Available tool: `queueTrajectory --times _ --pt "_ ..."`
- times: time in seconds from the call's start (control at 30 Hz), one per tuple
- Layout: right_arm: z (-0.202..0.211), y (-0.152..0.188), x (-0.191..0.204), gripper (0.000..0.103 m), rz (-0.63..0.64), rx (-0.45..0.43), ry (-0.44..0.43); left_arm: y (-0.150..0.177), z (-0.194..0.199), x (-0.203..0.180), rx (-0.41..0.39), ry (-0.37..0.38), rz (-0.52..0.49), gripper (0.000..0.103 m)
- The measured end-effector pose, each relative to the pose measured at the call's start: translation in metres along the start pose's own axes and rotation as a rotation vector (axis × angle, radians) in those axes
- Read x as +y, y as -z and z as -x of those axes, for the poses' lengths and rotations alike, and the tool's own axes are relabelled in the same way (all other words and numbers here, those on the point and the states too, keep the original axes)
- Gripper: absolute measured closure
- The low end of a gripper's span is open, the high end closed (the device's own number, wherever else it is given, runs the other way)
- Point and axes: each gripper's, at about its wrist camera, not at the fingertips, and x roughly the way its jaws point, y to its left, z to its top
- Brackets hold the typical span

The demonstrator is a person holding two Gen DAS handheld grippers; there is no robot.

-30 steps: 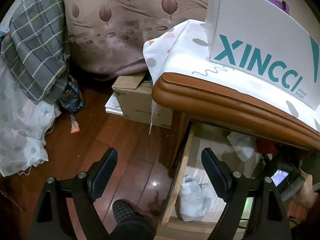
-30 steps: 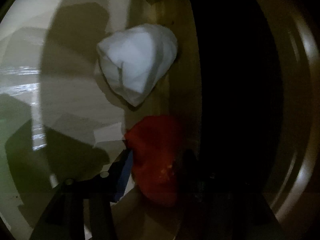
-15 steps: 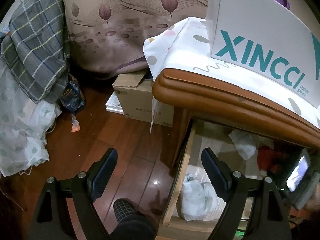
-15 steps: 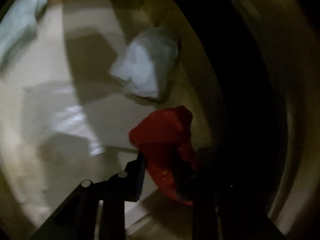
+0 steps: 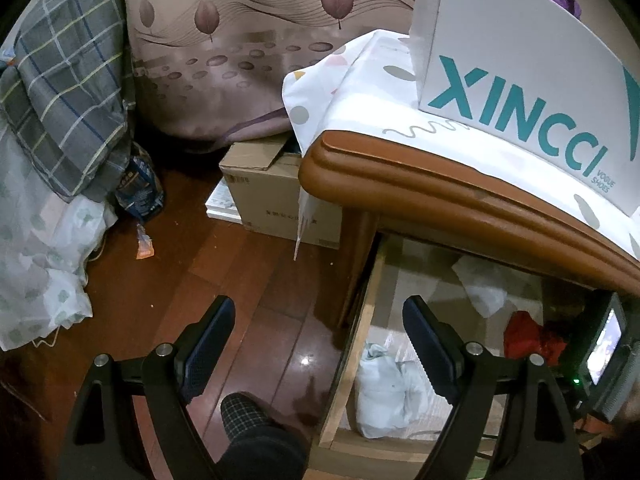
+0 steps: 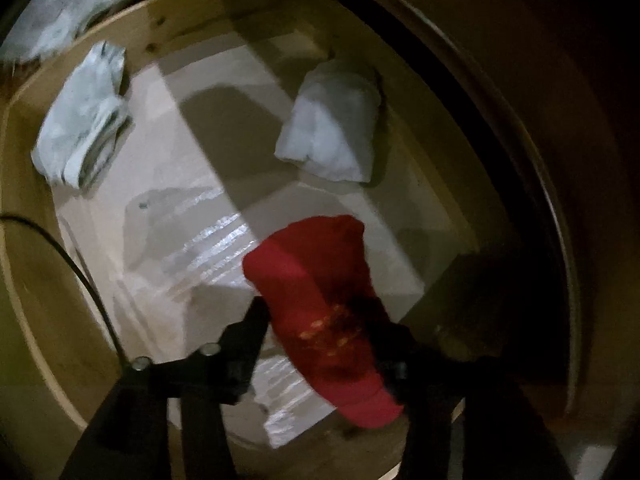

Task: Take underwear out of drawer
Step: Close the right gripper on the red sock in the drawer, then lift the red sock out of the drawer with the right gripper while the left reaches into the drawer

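Note:
The wooden drawer [image 5: 360, 320] stands pulled out under the brown cabinet top. Red underwear [image 6: 320, 300] sits bunched between the fingers of my right gripper [image 6: 320, 320], raised off the drawer floor. Those jaws are opening, and the cloth still fills the gap and touches both fingers. A folded white garment [image 6: 332, 132] lies beyond it, and a pale blue one [image 6: 84, 120] lies by the left drawer wall [image 6: 24, 240]. In the left wrist view the red underwear [image 5: 524, 336] shows at the right of the drawer. My left gripper [image 5: 318, 308] hangs open and empty over the drawer's left edge.
A white XINCCI shoe box [image 5: 520, 80] rests on a patterned cloth on the cabinet. A cardboard box [image 5: 272, 200] stands on the wooden floor beside it. A plaid blanket [image 5: 68, 80] and bedding fill the left. A person's slippered foot [image 5: 248, 420] is below my left gripper.
My right gripper closed on the red underwear, rose and turned with it, so more of the drawer floor shows. Its fingers now stand wider apart. The left gripper has not moved.

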Motion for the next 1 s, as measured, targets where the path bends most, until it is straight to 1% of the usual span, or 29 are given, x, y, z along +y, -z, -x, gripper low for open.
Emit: queueTrajectory --times 0.07,0.17,0.23,0.3,0.33,0.43,0.47,0.6,0.63,0.73,0.8,0.93,1.0 --pt "0.004 0.006 0.004 0.042 0.023 -0.007 0.017 0.000 -0.001 -0.002 0.008 0.006 -0.014 0.019" --pt "-0.003 0.001 0.003 0.042 0.019 -0.006 -0.004 0.001 -0.004 -0.006 0.015 0.007 -0.036 0.019" --pt "-0.006 0.001 0.000 0.042 0.035 0.008 -0.008 0.001 -0.007 -0.007 0.038 0.043 -0.029 0.019" --pt "-0.010 0.001 0.001 0.041 0.058 0.001 -0.002 0.004 -0.009 -0.010 0.051 0.056 -0.028 0.019" --pt "-0.011 0.001 0.002 0.041 0.055 -0.011 -0.006 0.004 -0.010 -0.011 0.056 0.061 -0.033 0.019" --pt "-0.011 0.003 -0.003 0.042 0.001 -0.012 -0.050 0.006 -0.013 -0.015 0.069 0.065 -0.042 0.019" --pt "-0.011 0.006 -0.003 0.043 -0.009 -0.012 -0.059 0.007 -0.013 -0.016 0.072 0.070 -0.046 0.019" --pt "-0.008 0.011 -0.005 0.058 -0.021 -0.015 -0.073 0.009 -0.017 -0.021 0.089 0.080 -0.061 0.019" --pt "-0.005 0.013 -0.010 0.059 -0.010 -0.012 -0.068 0.009 -0.018 -0.023 0.094 0.081 -0.064 0.019" --pt "-0.002 0.015 -0.009 0.066 -0.022 0.001 -0.079 0.011 -0.020 -0.026 0.107 0.099 -0.075 0.019" --pt "0.003 0.018 -0.009 0.066 -0.026 0.008 -0.087 0.012 -0.022 -0.028 0.118 0.118 -0.077 0.019" --pt "0.032 0.026 -0.004 0.067 -0.057 -0.014 -0.083 0.017 -0.026 -0.035 0.143 0.144 -0.094 0.018" --pt "0.055 0.032 -0.005 0.067 -0.090 -0.053 -0.107 0.019 -0.028 -0.039 0.150 0.156 -0.106 0.016"
